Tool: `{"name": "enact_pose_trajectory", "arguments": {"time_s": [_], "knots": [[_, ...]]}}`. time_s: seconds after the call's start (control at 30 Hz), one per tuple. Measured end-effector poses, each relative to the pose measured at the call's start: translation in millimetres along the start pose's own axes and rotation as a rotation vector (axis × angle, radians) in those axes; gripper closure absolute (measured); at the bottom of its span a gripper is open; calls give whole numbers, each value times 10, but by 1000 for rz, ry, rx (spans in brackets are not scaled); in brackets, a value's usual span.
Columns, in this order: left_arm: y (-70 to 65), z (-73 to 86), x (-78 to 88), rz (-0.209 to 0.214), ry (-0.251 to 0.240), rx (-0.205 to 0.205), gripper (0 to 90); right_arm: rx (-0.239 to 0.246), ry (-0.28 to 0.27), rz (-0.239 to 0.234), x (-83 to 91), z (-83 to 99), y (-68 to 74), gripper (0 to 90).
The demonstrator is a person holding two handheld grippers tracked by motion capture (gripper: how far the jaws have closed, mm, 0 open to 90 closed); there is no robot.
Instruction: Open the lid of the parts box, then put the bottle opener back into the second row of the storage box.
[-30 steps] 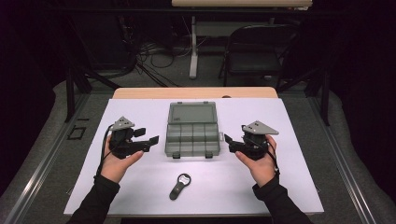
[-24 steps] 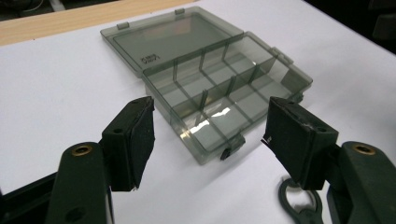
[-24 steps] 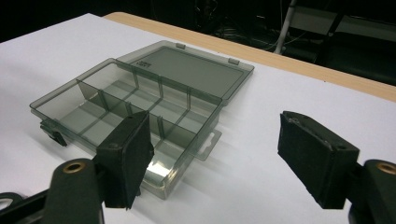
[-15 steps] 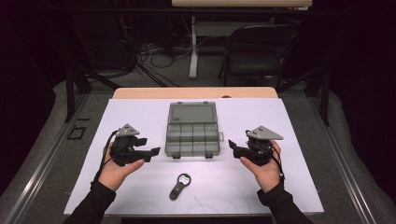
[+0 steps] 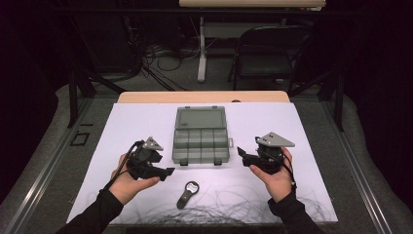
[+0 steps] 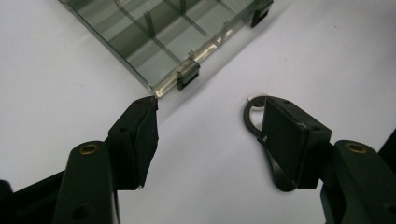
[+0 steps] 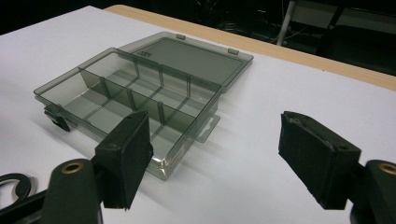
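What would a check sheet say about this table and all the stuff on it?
Surface: white sheet over a wooden table, with thin scribbled lines near its front edge.
Job's things: box, smoky clear plastic, lid open and lying flat, compartments empty. Black tool with a round head lies in front of it.
Clutter: nothing seen.
Grippers: left gripper has just been closing a little, jaws wide, nothing between its fingers; it sits near the box's front corner and the tool. Right gripper open, empty, right of the box.
Cables: one trails from each gripper; more lie on the floor behind.
Surroundings: dark room, chair, table legs.
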State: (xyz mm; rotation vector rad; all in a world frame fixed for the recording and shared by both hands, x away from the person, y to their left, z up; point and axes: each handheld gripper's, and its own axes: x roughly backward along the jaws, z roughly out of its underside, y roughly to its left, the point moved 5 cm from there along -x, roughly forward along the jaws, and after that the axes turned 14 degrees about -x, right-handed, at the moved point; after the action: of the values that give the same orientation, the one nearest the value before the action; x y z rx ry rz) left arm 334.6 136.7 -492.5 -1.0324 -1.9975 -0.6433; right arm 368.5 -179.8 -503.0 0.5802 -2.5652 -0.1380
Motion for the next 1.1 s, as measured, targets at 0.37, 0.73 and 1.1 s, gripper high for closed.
{"name": "enact_pose_trajectory", "arguments": {"time_s": [0.37, 0.73, 1.1], "knots": [[-208, 62, -236, 98, 121, -2, 410, -10, -2, 1, 8, 0, -15, 250], [-408, 79, -458, 146, 148, -35, 410, -19, -11, -2, 16, -5, -27, 251], [-528, 130, -656, 150, 193, -50, 420, -17, -18, -1, 17, -7, -22, 251]]}}
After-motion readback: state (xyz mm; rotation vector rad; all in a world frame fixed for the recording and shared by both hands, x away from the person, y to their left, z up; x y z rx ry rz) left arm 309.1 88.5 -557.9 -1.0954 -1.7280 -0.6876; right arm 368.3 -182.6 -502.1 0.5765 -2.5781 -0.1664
